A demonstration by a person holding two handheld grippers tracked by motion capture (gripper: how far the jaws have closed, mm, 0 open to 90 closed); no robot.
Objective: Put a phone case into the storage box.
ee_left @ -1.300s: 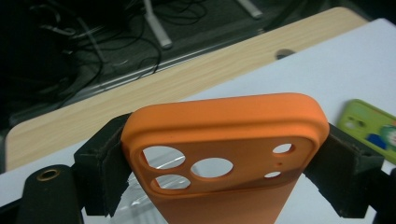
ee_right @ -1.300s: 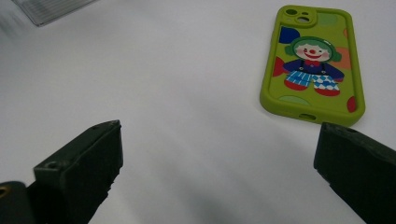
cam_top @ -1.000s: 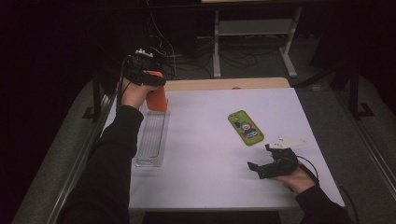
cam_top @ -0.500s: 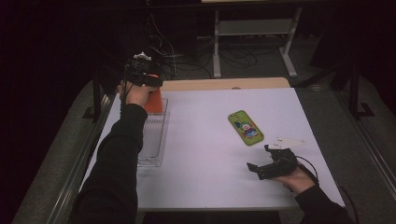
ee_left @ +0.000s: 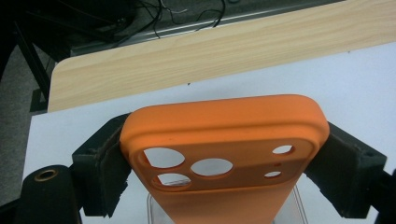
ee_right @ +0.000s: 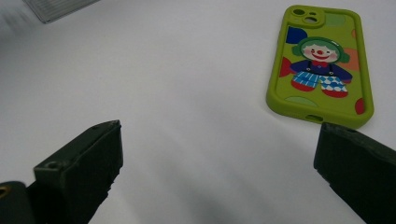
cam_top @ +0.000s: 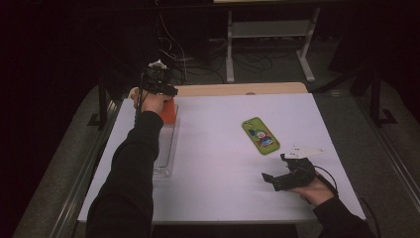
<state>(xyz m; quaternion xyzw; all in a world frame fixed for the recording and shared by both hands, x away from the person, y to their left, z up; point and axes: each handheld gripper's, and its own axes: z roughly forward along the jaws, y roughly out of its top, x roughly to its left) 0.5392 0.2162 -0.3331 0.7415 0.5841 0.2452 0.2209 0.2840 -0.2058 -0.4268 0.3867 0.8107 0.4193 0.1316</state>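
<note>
Your left gripper clamps the orange phone case by its edges, upright over the clear tray's far end; jaws have just been easing apart. Loosen further before it's seated and it tips out. Right gripper sits open, idle.

Green clown phone case lies flat; cables (probably power leads) behind.
</note>
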